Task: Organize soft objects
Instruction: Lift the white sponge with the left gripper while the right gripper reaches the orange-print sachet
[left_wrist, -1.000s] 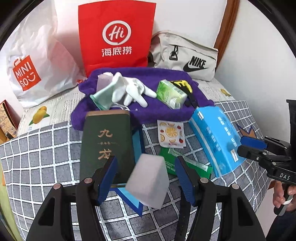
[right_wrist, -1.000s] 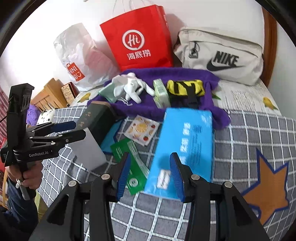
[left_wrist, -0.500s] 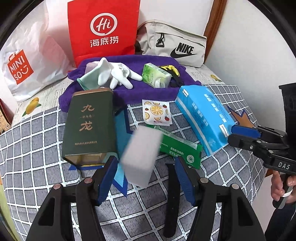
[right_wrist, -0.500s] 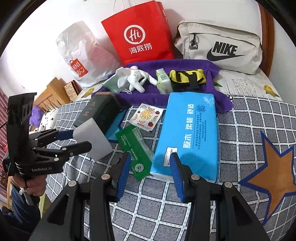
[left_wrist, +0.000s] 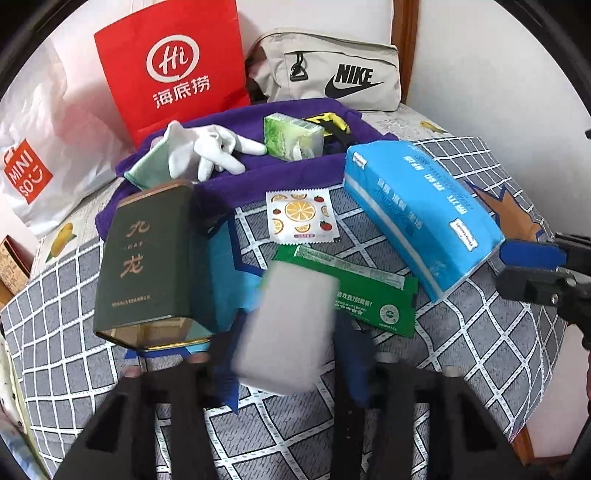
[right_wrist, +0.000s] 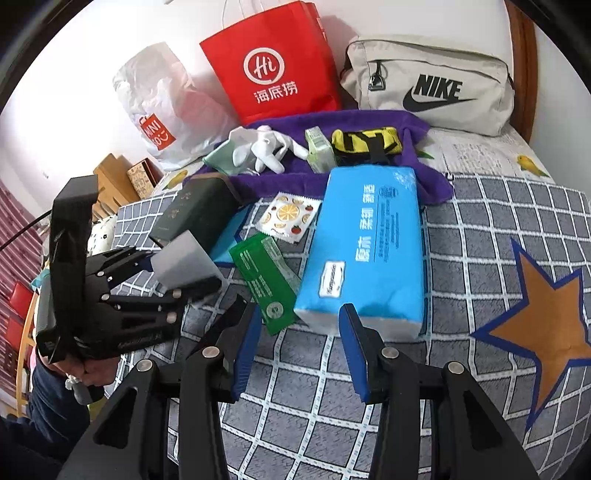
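Left wrist view: my left claw (left_wrist: 291, 362), low centre of frame, is closing with the grey sponge (left_wrist: 288, 325) between its blurred jaws; whether the pads press it I cannot tell. Upper right of the sponge lies the blue tissue pack (left_wrist: 421, 214), left of it the green tin (left_wrist: 147, 258).

Right wrist view: my right claw (right_wrist: 299, 347), bottom centre, stands apart and empty, just below the tissue pack (right_wrist: 365, 251). At left, the left claw (right_wrist: 184, 273) carries the sponge (right_wrist: 184, 262) above the checked blanket (right_wrist: 480, 277).

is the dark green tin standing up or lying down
Lying down: the dark green tin rests on its broad side on the checked bedcover, open end facing the camera.
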